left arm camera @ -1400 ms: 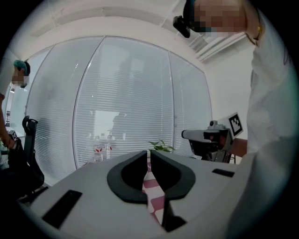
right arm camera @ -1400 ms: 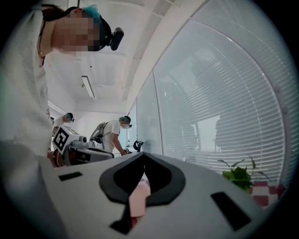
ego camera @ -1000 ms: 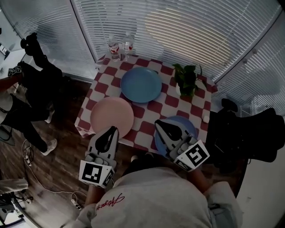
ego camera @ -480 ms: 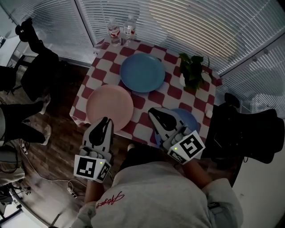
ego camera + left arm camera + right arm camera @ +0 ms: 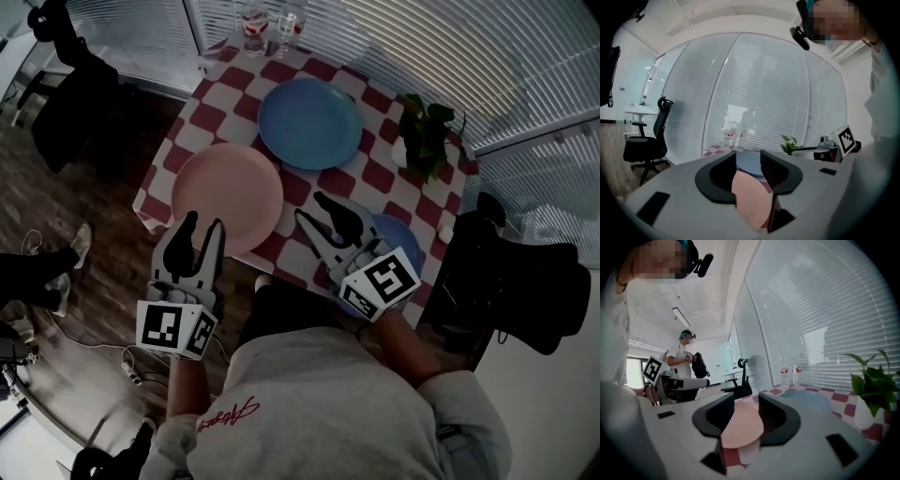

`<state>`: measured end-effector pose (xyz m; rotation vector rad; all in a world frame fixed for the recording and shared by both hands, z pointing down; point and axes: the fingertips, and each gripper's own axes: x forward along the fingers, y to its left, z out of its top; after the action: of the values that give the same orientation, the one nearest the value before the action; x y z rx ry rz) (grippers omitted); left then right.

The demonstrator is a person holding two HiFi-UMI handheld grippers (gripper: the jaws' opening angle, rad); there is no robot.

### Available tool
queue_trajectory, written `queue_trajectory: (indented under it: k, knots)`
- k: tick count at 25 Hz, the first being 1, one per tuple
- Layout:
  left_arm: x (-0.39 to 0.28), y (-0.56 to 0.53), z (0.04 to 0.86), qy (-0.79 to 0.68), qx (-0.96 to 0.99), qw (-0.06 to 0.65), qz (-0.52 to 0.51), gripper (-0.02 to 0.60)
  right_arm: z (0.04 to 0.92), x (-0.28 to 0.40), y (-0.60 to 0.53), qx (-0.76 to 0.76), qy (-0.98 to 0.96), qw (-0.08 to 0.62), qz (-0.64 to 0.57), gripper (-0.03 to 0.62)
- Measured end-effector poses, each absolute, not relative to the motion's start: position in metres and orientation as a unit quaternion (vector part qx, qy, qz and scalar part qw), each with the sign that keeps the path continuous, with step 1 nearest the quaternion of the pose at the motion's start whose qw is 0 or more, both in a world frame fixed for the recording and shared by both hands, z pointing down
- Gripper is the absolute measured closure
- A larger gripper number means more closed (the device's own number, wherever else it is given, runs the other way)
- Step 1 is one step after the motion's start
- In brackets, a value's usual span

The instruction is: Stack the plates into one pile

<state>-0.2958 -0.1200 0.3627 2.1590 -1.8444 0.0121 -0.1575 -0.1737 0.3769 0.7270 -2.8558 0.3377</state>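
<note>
Now your smooth round plates lie flat, faces up, on the red-and-white checked table [image 5: 217, 114]: pink plate [image 5: 228, 197] at its near left corner, large blue plate [image 5: 309, 122] toward the far edge, second blue plate [image 5: 400, 231] at the near right corner. Your left gripper [image 5: 204, 222] and right gripper [image 5: 314, 208] have just been opening, jaws spread, nothing between them.

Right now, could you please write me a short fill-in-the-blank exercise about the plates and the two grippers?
1. The plate just ahead of the left gripper is ____ in colour.
2. The plate partly hidden under the right gripper is ____.
3. The checked tablecloth carries ____ plates in all, none stacked yet.
Missing words: pink; blue; three.
Note: both grippers' jaws have just been opening, with nothing gripped between them.
</note>
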Motion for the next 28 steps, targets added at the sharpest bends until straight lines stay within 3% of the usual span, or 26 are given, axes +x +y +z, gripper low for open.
queue_trajectory:
  k: [13, 28]
  knots:
    - [-0.349, -0.117, 0.415, -0.692, 0.697, 0.181, 0.053, 0.402, 0.434, -0.194, -0.191, 0.238, -0.948, 0.155, 0.145, 0.430]
    - [-0.393, -0.111, 0.493, -0.719, 0.633, 0.265, 0.111, 0.390, 0.496, -0.215, -0.196, 0.255, -0.924, 0.217, 0.185, 0.422]
